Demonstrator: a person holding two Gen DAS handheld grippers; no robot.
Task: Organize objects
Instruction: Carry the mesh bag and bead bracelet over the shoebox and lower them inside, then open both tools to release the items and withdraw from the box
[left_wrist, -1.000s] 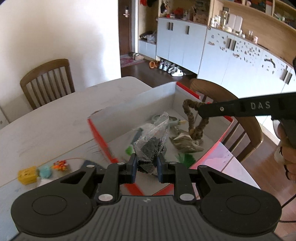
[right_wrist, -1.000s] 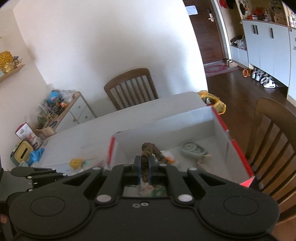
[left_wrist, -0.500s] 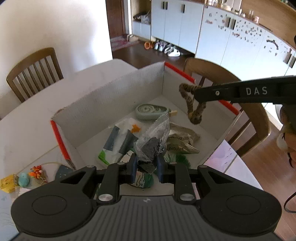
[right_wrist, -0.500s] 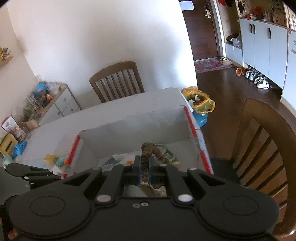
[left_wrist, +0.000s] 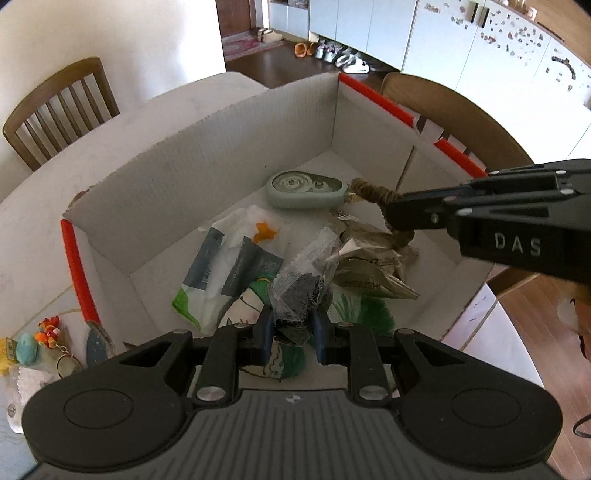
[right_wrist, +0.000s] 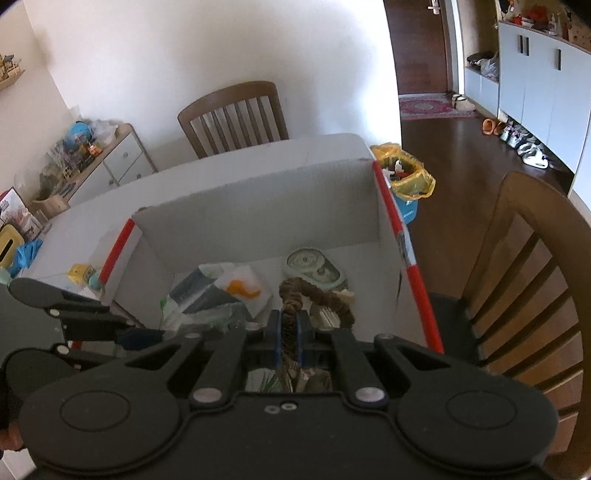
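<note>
An open cardboard box (left_wrist: 207, 173) with red edges stands on the white table; it also shows in the right wrist view (right_wrist: 258, 206). My left gripper (left_wrist: 291, 328) is shut on a clear plastic bag of dark bits (left_wrist: 303, 284), held over the box's near side. My right gripper (right_wrist: 290, 332) is shut on a brown twisted rope loop (right_wrist: 317, 295), held low inside the box; the loop also shows in the left wrist view (left_wrist: 373, 194). In the box lie a green tape dispenser (left_wrist: 306, 188), plastic packets (left_wrist: 229, 266) and crumpled wrappers (left_wrist: 373, 273).
Small toys and a keychain (left_wrist: 44, 339) lie on the table left of the box. Wooden chairs stand at the far side (right_wrist: 236, 114) and at the right (right_wrist: 528, 266). A yellow-lined bin (right_wrist: 406, 177) stands on the floor past the table.
Both grippers have moved forward and down over the box. The rope loop has dropped from above the rim to near the dispenser inside. The bag now hangs over the box's contents.
</note>
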